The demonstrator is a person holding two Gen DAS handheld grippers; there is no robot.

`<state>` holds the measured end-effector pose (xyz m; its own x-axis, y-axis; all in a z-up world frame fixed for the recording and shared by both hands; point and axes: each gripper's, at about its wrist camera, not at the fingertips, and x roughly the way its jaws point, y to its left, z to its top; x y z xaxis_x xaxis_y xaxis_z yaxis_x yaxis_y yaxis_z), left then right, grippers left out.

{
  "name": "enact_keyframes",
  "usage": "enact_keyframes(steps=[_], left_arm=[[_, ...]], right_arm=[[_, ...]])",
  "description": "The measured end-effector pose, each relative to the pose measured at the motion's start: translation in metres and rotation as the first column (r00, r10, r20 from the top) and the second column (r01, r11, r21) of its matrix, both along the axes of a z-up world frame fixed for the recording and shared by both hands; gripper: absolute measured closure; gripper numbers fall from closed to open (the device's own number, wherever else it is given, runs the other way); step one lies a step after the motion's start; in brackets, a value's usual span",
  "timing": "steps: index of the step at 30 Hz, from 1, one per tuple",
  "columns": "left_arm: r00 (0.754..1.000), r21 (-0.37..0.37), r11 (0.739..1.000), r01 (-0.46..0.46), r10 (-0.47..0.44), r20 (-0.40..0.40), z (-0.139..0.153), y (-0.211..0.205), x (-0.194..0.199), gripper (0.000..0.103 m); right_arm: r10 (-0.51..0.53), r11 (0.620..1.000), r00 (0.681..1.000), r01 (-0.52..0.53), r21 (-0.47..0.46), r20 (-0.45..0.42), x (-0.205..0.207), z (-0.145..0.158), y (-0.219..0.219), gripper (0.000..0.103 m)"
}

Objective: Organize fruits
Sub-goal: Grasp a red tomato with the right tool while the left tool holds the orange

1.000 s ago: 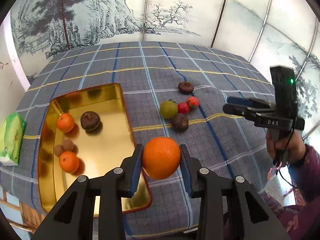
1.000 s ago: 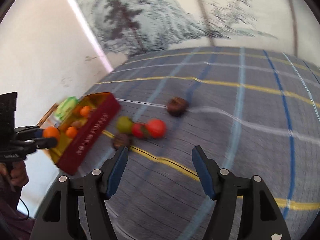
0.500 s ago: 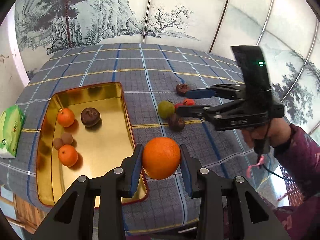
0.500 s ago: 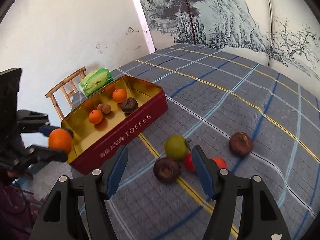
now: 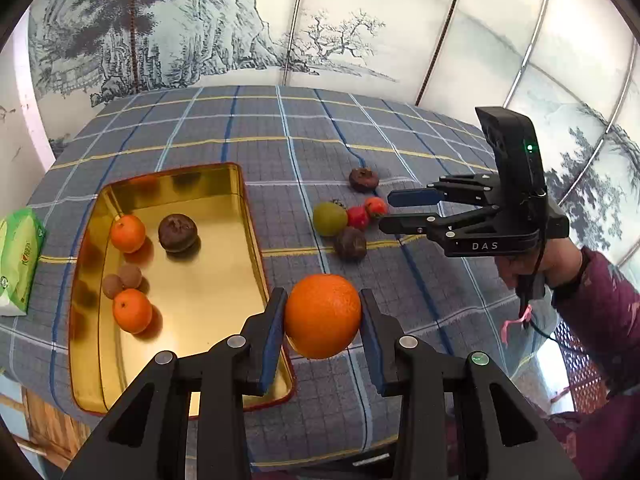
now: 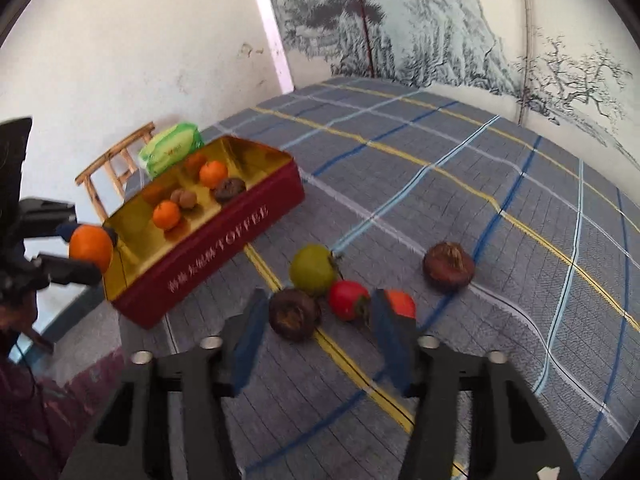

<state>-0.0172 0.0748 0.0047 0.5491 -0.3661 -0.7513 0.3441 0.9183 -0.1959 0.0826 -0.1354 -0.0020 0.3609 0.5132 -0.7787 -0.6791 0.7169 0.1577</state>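
The surface [image 5: 360, 128] wears a grey-blue plaid cloth crossed by yellow, white and dark blue lines. The tin [image 6: 224, 240] is gold inside and dark red outside with pale lettering. It holds two orange fruits [image 5: 128, 233] and a dark brown one [image 5: 177, 232]. On the cloth lie a yellow-green fruit [image 6: 313, 268], red ones [image 6: 348, 300] and brown ones [image 6: 449, 266]. The packet [image 5: 18, 256] at the left edge is green and white.

A glossy gold-lined metal tin [image 5: 172, 364] mirrors its fruit on a matt, woven checked cloth [image 5: 280, 148], a shiny crinkled plastic tissue pack [image 5: 18, 256] lies at its nine o'clock, and the pebbly-skinned orange [image 5: 322, 316] sits between matt black plastic fingers [image 5: 264, 344] with blue pads.
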Motion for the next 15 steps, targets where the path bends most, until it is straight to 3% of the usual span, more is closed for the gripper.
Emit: enact_keyframes(steps=[9,15], left_arm=[[1.0,0.002,1.0,0.005,-0.005,-0.013,-0.003,-0.005,0.005,0.066],[1.0,-0.003,1.0,-0.001,0.001,-0.021,-0.005,-0.006,0.007,0.066]], right_arm=[[0.123,0.986,0.991,-0.116,-0.12,0.053,0.009,0.001,0.009,0.065],[0.306,0.916,0.952,-0.293,-0.272,0.005,0.027,-0.006,0.027,0.066]])
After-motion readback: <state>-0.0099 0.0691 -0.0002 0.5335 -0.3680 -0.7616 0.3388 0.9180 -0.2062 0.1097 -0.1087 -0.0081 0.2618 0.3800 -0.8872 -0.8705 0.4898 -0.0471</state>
